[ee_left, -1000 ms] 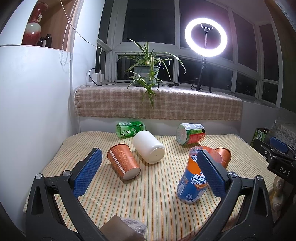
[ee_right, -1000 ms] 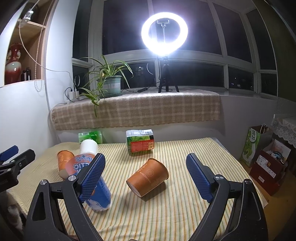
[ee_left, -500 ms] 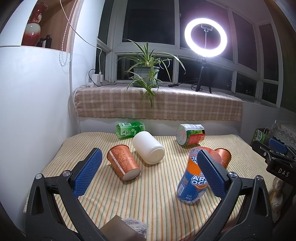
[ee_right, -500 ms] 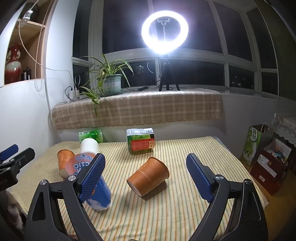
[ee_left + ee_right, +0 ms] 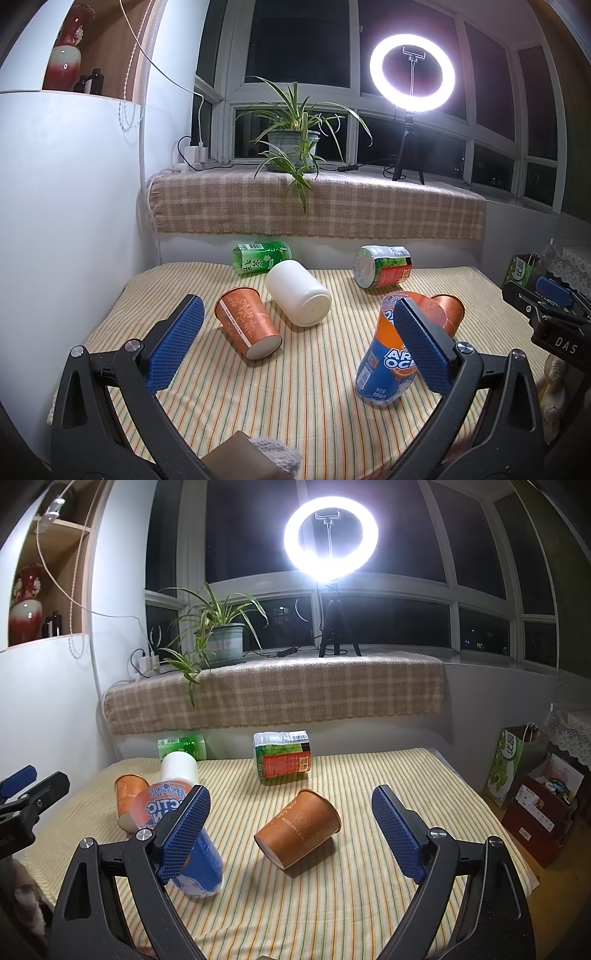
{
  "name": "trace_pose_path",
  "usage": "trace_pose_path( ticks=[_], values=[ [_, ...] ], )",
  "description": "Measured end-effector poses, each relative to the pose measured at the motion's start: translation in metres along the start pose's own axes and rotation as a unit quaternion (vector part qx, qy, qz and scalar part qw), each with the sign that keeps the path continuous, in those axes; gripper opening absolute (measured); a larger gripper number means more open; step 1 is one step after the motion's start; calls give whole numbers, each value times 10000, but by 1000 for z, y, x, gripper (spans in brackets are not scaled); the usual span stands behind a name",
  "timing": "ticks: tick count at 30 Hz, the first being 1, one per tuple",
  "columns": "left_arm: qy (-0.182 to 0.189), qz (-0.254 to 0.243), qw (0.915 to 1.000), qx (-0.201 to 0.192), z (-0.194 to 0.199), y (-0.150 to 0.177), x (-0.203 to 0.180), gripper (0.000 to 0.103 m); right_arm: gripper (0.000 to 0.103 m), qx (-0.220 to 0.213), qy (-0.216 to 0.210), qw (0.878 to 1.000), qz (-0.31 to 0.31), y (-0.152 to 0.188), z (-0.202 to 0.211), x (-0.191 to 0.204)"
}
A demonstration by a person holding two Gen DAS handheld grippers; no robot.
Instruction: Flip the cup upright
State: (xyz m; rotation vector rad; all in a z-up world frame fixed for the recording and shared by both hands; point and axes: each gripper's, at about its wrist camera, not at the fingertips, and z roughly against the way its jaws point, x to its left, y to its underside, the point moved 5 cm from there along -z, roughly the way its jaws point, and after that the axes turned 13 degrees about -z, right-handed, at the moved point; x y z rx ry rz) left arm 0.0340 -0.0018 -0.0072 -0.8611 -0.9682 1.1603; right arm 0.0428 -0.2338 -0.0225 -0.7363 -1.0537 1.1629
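Note:
An orange paper cup lies on its side on the striped tablecloth, its mouth toward the far right. My right gripper is open just in front of it and touches nothing. In the left wrist view a second orange patterned cup lies on its side with its base toward me, next to a white cup that is also on its side. My left gripper hovers open before them, empty. A third orange cup shows partly behind a blue and orange drink bottle.
A green tea bottle and a green and red bottle lie at the table's far edge. The blue bottle stands tilted by my right gripper's left finger. A green bag and a red box sit on the floor to the right.
The right wrist view has shifted slightly, so the scene sits a little higher in it. Nothing on the table has moved, and both grippers stay open.

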Motion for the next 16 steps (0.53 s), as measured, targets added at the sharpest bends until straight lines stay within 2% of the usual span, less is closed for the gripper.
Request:
trace_pose_path(
  ticks=[16],
  values=[
    [-27,-29,10000,-6,-5,3,4,103,89,142,-61,9999,4,7,-4,2]
  ],
)
